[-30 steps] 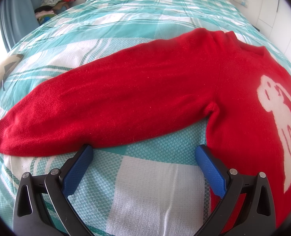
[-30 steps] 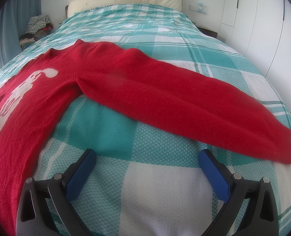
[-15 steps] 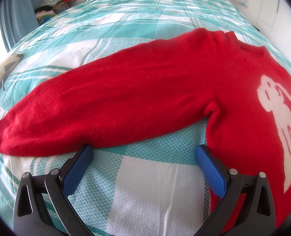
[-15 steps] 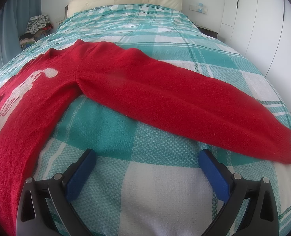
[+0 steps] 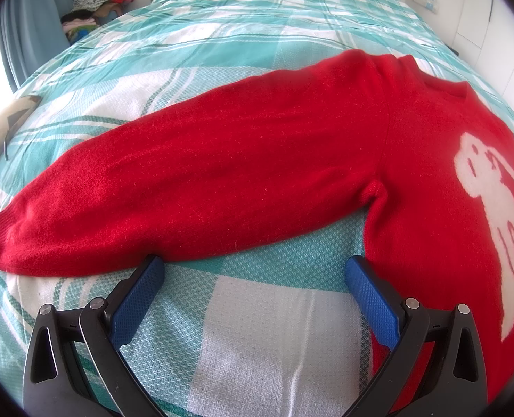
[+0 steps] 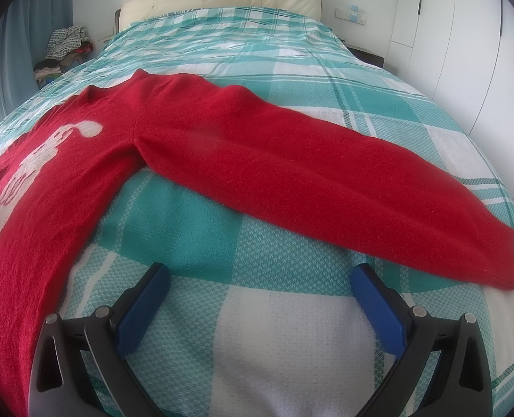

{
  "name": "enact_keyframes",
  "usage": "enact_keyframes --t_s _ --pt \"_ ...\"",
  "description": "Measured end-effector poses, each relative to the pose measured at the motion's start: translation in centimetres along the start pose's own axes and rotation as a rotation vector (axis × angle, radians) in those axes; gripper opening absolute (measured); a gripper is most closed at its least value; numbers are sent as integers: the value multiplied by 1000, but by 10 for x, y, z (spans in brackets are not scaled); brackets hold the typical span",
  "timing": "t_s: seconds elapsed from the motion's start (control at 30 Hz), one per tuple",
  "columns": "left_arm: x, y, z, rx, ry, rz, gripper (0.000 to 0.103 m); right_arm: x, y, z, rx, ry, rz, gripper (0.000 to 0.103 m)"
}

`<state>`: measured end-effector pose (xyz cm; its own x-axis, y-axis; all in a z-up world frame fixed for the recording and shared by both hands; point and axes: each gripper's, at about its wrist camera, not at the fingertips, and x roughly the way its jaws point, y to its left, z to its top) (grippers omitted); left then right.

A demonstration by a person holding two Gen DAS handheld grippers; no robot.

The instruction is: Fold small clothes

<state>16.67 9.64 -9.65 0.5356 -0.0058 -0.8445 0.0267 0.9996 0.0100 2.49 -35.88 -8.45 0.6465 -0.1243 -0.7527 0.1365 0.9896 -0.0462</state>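
Sweater (image 5: 291, 160): red, flat on bed (image 5: 222, 41), front up, both sleeves spread sideways; unfolded.
Left gripper (image 5: 255, 271): fingers wide, empty. Left sleeve (image 5: 173, 191) lies just ahead, long axis crosswise, one fingertip at its lower edge.
Right gripper (image 6: 260, 278): fingers wide, empty. Right sleeve (image 6: 326, 180) lies ahead, near, crosswise, cuff outward.
Judgement: each gripper is nearer its own sleeve; left is closer.

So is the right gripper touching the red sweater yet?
Apart. In the right wrist view the open right gripper has only checked bedspread between and around its fingertips, and a strip of bedspread separates them from the red sweater.
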Motion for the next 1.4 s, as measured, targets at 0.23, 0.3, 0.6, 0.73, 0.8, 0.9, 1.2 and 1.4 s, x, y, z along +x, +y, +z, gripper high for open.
enact_keyframes --t_s 0.23,0.3,0.6,0.73,0.8,0.9,1.2,1.4 --pt "0 0 0 0 0 0 103 0 0 0 0 0 0 103" --pt "0 0 0 0 0 0 103 0 0 0 0 0 0 103" --pt "0 0 0 0 0 0 103 0 0 0 -1 0 -1 103" --pt "0 0 0 0 0 0 103 0 0 0 -1 0 -1 103" --pt "0 0 0 0 0 0 103 0 0 0 -1 -1 -2 103" --pt "0 0 0 0 0 0 103 0 0 0 -1 -1 -2 103" --pt "0 0 0 0 0 0 103 -1 -5 -1 4 -12 4 103" --pt "0 0 0 0 0 0 103 -3 -5 -5 4 -22 2 103"
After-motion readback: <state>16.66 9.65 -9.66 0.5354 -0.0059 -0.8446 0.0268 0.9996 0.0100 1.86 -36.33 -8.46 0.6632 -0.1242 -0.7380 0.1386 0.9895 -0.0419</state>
